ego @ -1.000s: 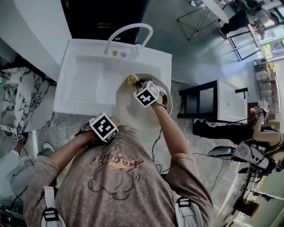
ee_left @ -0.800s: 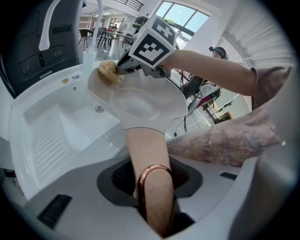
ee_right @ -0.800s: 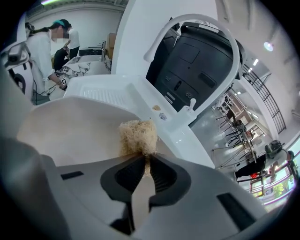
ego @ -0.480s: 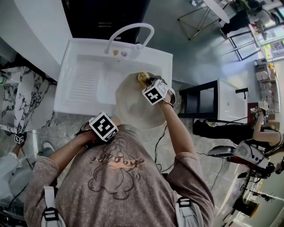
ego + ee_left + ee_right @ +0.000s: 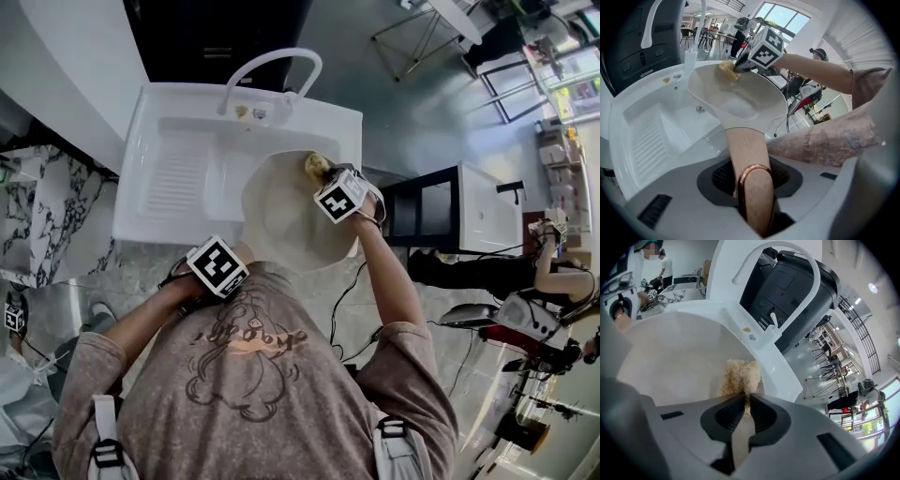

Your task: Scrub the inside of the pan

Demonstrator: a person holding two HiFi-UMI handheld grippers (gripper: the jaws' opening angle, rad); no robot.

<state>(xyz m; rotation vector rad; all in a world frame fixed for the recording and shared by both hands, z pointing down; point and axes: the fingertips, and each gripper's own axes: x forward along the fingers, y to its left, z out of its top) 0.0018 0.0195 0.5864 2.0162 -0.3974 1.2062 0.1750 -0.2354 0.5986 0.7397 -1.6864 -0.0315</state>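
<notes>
The left gripper (image 5: 754, 185) is clamped on the handle (image 5: 747, 152) of the pan (image 5: 279, 220), which is held tilted over the right end of the sink (image 5: 169, 122), near its front right corner. The right gripper (image 5: 743, 401) pinches a scrubber (image 5: 739, 375) and presses it against the pan's inside wall. Over the last second the scrubber has slid along the far rim from the middle toward the right; the pan and the left gripper have barely moved.

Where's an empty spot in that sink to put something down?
The ribbed drainboard, between the sink rim and the pan, is bare. The right side is crowded: the right claw presses a scrubber inside the pan.
</notes>
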